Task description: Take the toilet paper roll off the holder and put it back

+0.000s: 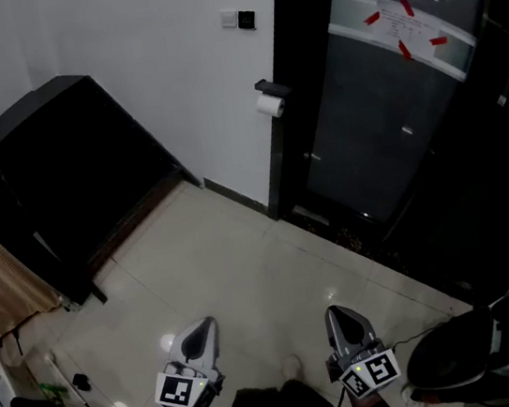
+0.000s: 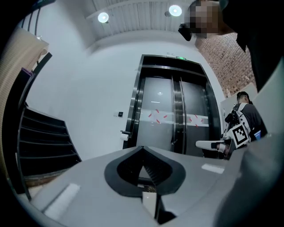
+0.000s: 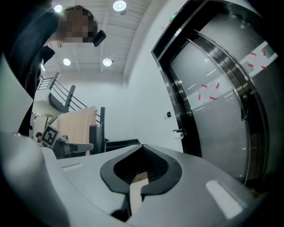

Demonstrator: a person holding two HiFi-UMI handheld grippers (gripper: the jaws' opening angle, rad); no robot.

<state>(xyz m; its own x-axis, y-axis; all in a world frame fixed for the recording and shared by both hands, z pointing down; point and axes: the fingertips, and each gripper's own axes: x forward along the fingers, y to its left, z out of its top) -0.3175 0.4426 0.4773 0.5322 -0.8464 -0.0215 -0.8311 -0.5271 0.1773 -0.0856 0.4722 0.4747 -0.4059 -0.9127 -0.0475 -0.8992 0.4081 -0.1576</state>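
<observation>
The white wall [image 1: 167, 59] stands well ahead of me. My left tongs [image 1: 200, 328] and right tongs [image 1: 340, 314] are closed on nothing. Its holder [image 1: 268, 87] carries the toilet paper roll [image 1: 269, 106], which looks light, soft and crushable, so I'd pinch its sides gently.

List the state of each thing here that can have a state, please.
toilet paper roll: on its holder, on the wall.
lift doors: closed, with red tape across them.
left gripper: jaws shut, nothing held.
right gripper: jaws shut, nothing held.

A black staircase [image 1: 79, 167] stands left of taped elevator doors [image 1: 384, 121].
</observation>
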